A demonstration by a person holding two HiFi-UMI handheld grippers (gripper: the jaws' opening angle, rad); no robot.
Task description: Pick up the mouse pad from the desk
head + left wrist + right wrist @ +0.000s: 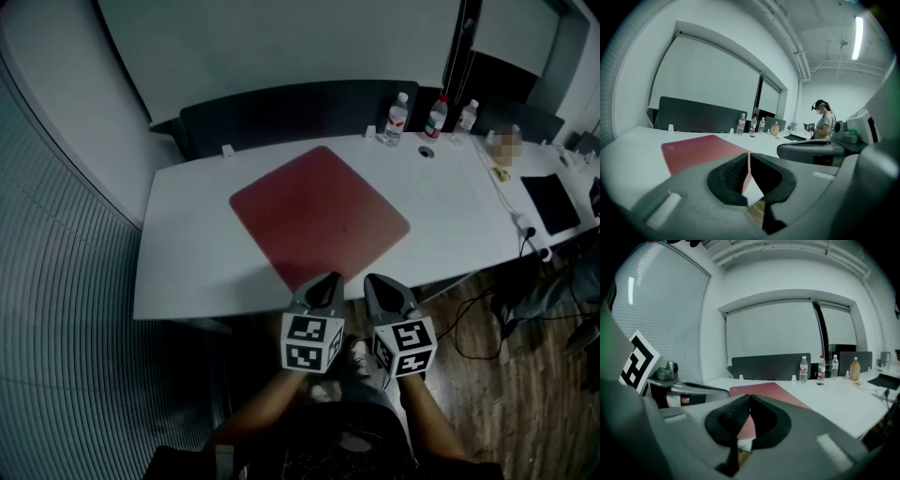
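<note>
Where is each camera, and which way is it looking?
Head view: on the head, looking down at desk, pad, left gripper, right gripper, forearms.
Left gripper view: on the left gripper, looking over the pad at bottles and a person; shows its shut jaws, the right gripper.
Right gripper view: on the right gripper, facing the bottles; shows its shut jaws, the left gripper.
All share pad and bottles.

three bottles (437,116) lined up around 1 o'clock | dark divider panel (300,108) at 12 | black mat (551,203) out at 3 | wood floor (525,394) at 4ish | person (825,123) standing at 3 in the left gripper view
</note>
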